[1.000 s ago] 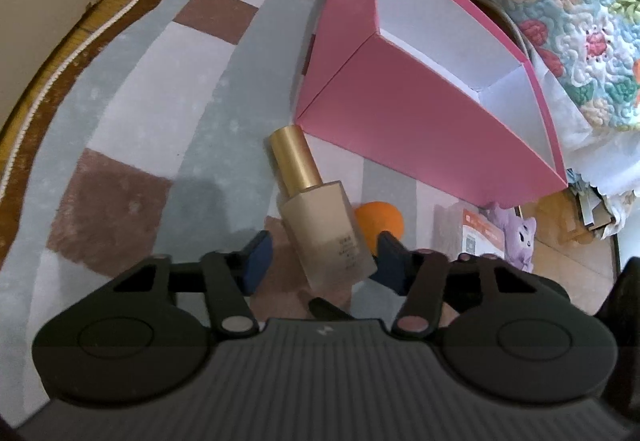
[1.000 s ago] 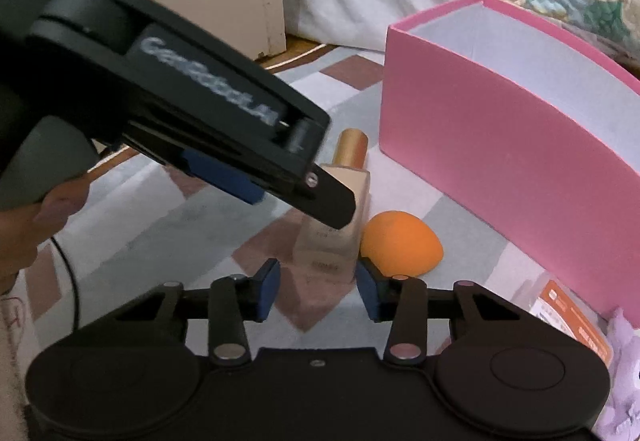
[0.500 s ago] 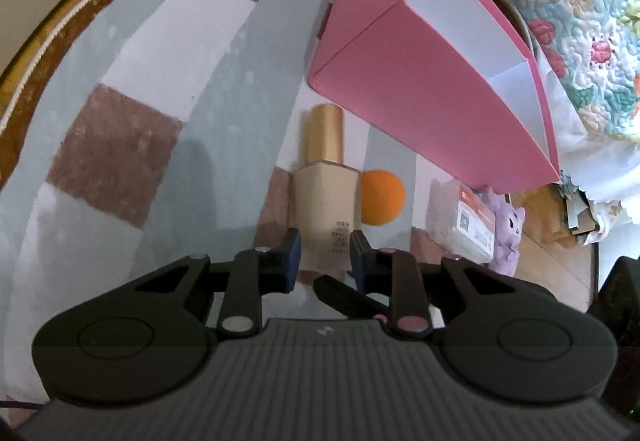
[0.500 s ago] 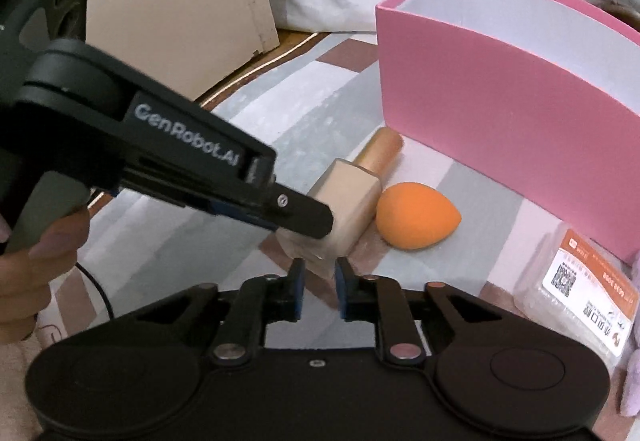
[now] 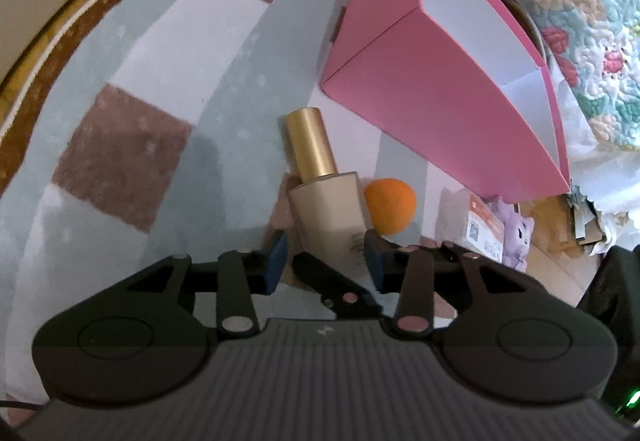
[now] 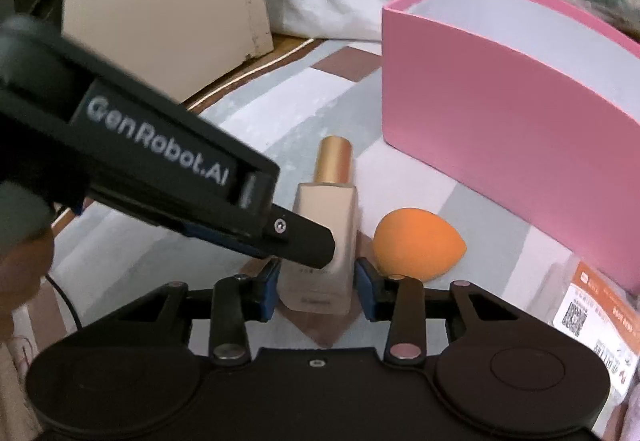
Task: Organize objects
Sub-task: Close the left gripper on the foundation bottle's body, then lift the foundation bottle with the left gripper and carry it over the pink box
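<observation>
Left gripper (image 6: 304, 241) body and hand (image 6: 20, 265) only from right wrist.

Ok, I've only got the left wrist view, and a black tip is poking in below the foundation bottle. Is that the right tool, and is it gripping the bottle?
Observer: Yes, that's it. In the right wrist view the right tool is open, with one blue pad on each side of the bottle near its base, not clamped.
Operator: Does the orange sponge touch the bottle?
Observer: No. The orange sponge lies apart from it, and a strip of rug shows between them.
Operator: It looks round to me.
Observer: It is a teardrop, and its point faces away from the bottle.
</observation>
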The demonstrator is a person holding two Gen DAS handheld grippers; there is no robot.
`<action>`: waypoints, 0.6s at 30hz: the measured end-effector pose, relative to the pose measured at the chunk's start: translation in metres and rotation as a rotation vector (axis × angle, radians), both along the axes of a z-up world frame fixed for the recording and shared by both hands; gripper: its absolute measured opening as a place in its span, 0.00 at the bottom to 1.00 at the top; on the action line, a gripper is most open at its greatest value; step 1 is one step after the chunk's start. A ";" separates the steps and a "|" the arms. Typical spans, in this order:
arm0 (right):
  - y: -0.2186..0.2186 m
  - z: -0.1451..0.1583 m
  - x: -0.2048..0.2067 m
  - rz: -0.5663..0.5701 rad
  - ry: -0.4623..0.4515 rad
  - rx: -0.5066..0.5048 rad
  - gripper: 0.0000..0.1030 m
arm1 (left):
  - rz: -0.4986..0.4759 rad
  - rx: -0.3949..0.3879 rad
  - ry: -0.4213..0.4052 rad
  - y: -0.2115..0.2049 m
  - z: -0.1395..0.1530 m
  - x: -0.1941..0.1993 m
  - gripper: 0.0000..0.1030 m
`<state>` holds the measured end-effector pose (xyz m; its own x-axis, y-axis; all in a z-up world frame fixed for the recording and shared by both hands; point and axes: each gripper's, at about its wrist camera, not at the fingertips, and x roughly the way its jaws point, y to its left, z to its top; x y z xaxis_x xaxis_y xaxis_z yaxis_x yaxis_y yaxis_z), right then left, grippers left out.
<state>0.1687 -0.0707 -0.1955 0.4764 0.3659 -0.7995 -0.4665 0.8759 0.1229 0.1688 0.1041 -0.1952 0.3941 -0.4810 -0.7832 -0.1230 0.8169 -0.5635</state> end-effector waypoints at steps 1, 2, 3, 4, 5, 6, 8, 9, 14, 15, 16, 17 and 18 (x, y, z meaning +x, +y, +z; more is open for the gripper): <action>-0.003 0.001 0.001 -0.028 0.023 0.023 0.41 | 0.003 -0.020 0.019 0.001 -0.003 0.001 0.44; -0.006 0.001 0.002 -0.058 0.046 0.051 0.40 | 0.005 -0.032 0.033 0.002 -0.005 0.001 0.46; -0.011 0.002 0.003 -0.091 0.070 0.084 0.40 | 0.004 -0.036 0.039 0.002 -0.007 0.001 0.50; -0.016 0.002 0.003 -0.123 0.101 0.122 0.40 | -0.001 -0.033 0.043 0.000 -0.007 0.000 0.51; -0.022 0.002 0.004 -0.157 0.135 0.167 0.40 | -0.009 -0.031 0.044 -0.001 -0.007 -0.002 0.51; -0.029 0.001 0.005 -0.187 0.170 0.210 0.40 | -0.014 -0.025 0.041 -0.004 -0.007 -0.003 0.52; -0.043 -0.003 0.004 -0.241 0.239 0.307 0.40 | -0.027 -0.008 0.036 -0.009 -0.006 -0.006 0.51; -0.047 -0.007 -0.002 -0.253 0.256 0.335 0.40 | -0.030 -0.003 0.040 -0.011 -0.006 -0.007 0.49; -0.048 -0.004 -0.028 -0.228 0.237 0.328 0.40 | -0.044 -0.004 0.064 -0.022 -0.001 -0.016 0.37; -0.047 -0.006 -0.024 -0.228 0.246 0.332 0.40 | -0.048 0.011 0.062 -0.024 0.001 -0.019 0.37; -0.048 -0.006 -0.024 -0.228 0.258 0.344 0.40 | -0.055 0.030 0.060 -0.027 0.004 -0.024 0.37; -0.048 -0.007 -0.023 -0.225 0.274 0.354 0.40 | -0.059 0.045 0.060 -0.029 0.006 -0.028 0.37; -0.047 -0.007 -0.023 -0.219 0.288 0.358 0.40 | -0.064 0.058 0.060 -0.031 0.009 -0.033 0.37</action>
<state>0.1458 -0.1182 -0.2028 0.3510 0.5577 -0.7522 -0.1798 0.8285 0.5304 0.1359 0.0733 -0.1858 0.3152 -0.4572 -0.8316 -0.1015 0.8550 -0.5086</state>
